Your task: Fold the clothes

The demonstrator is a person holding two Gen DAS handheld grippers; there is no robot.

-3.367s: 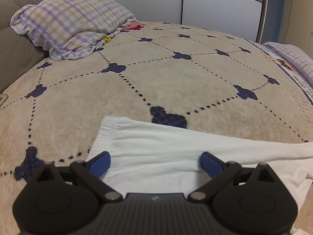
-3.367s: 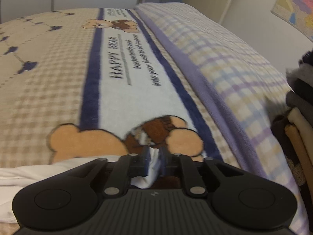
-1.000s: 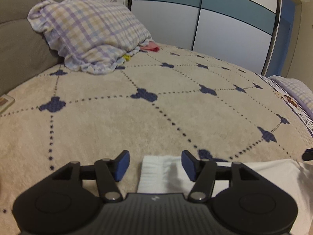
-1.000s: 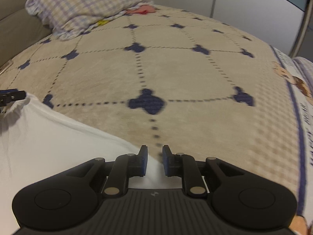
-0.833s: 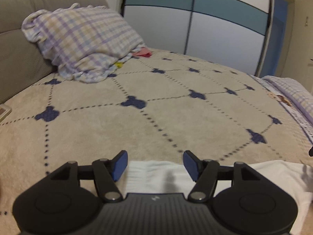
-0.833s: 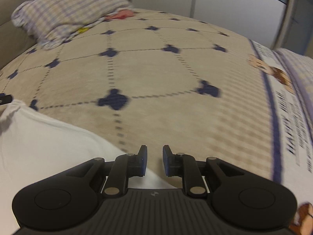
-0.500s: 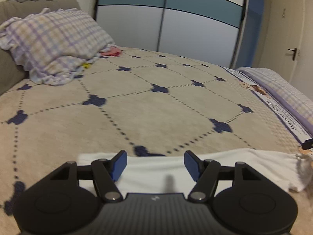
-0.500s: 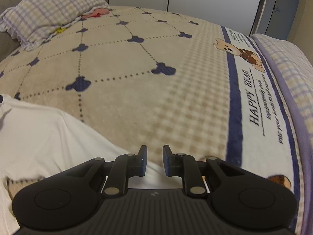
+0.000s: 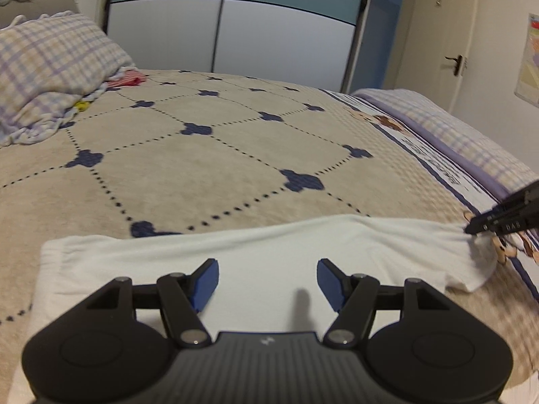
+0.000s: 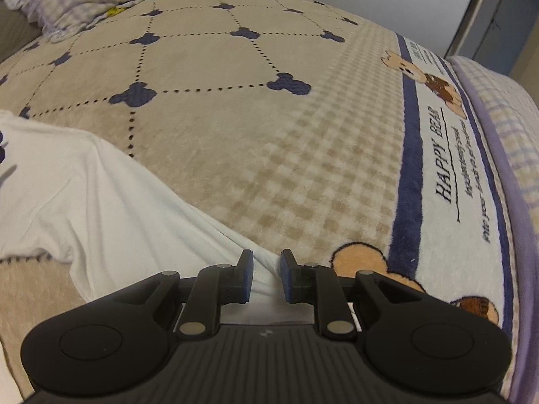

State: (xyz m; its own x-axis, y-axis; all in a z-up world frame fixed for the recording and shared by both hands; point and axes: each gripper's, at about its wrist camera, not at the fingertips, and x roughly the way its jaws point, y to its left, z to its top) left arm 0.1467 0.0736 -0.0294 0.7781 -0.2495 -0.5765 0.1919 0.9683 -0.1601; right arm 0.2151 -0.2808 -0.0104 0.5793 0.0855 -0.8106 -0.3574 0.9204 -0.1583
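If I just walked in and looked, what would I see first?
Probably the white garment stretched across the near edge of the beige blanket with its blue clover shapes. Next, the teddy bear strip reading "HAPPY BEAR" along the blanket's right side, and the checked pillow far left.

the wide middle of the bed (image 9: 209,168) lies bare beyond the white garment (image 9: 262,262), a flat stretch of beige blanket where a hand-held gripper could sweep freely. at the far left a checked pillow (image 9: 50,70) sits bulky at the head of the bed, with a small red cloth (image 9: 129,79) just beside it. the wardrobe doors (image 9: 235,33) close off the room behind the bed. to the right, a folded checked quilt (image 10: 505,128) runs as a raised ridge along the bed's edge. the garment itself covers the near strip of the bed.
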